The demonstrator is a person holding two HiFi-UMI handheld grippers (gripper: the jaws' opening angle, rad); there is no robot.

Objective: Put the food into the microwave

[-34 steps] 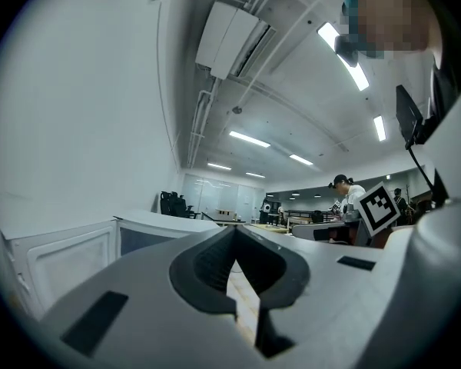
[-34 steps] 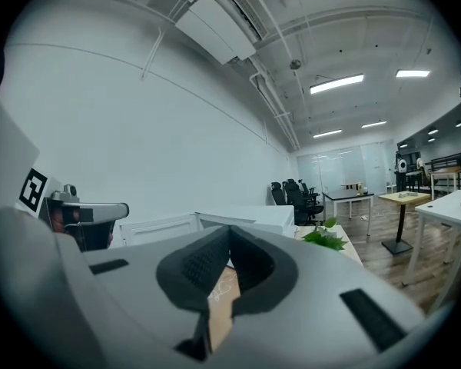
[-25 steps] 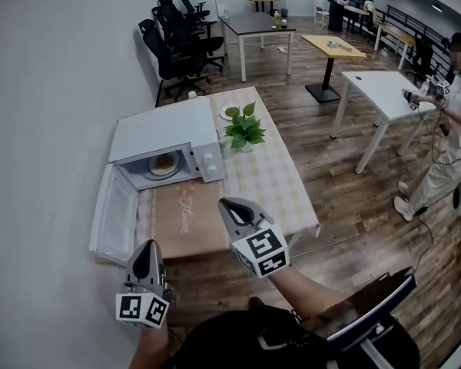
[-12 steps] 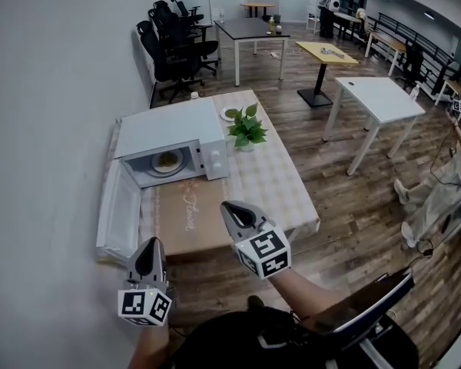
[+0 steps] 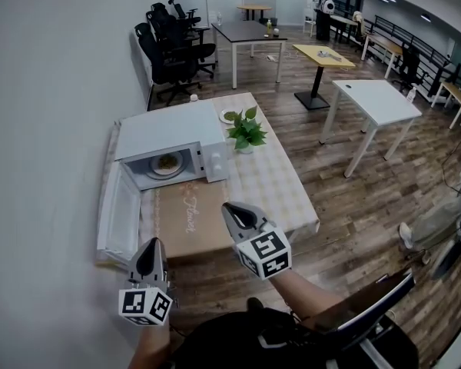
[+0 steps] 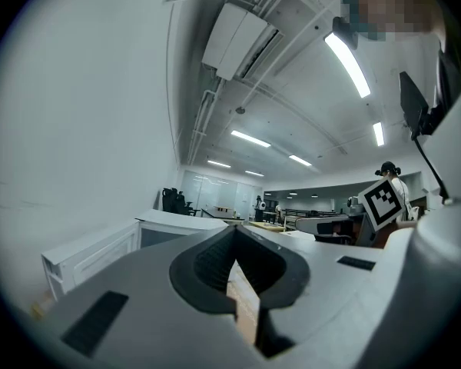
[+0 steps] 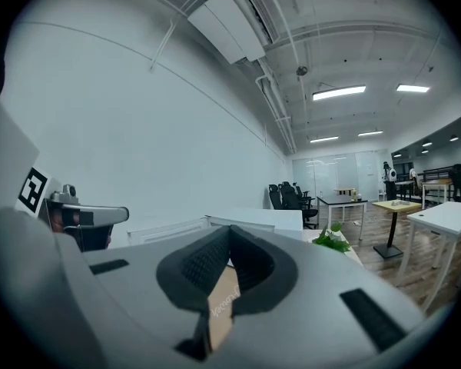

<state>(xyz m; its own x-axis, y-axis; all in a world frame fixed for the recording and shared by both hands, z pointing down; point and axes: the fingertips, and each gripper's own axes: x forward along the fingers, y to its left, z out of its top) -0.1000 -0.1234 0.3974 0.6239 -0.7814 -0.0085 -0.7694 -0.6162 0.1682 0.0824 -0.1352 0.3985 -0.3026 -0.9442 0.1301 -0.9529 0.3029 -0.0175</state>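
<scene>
White microwave (image 5: 165,141) stands well ahead of both grippers on the table (image 5: 280,194). Its door (image 5: 120,214) is swung wide open, with the free edge pointing back toward the left gripper (image 5: 151,246).

- Food: a plate of food (image 5: 167,162) already sits inside the cavity, far ahead of the right gripper (image 5: 229,208) and slightly to its left. Neither tool touches it.
- Left gripper: jaws pressed together, nothing between them. Only the brown mat (image 5: 188,217) shows past the tips.
- Right gripper: jaws likewise closed and empty. It hangs over the near table edge, with the potted plant (image 5: 246,129) ahead and to its right.

Judgement: loading looks done, and shutting the door is probably what is left.

Doing it well:
- Use the left gripper, since the door's free edge lies just ahead of it.
- Keep the jaws closed as a blunt pusher.
- Get onto the door's outer face, on the wall side, where room looks tight.
- Press near the free edge, not the hinge.
- Follow the door's arc round to the front until it seats.
- Hold the right gripper clear of the opening so the door can swing past.
</scene>
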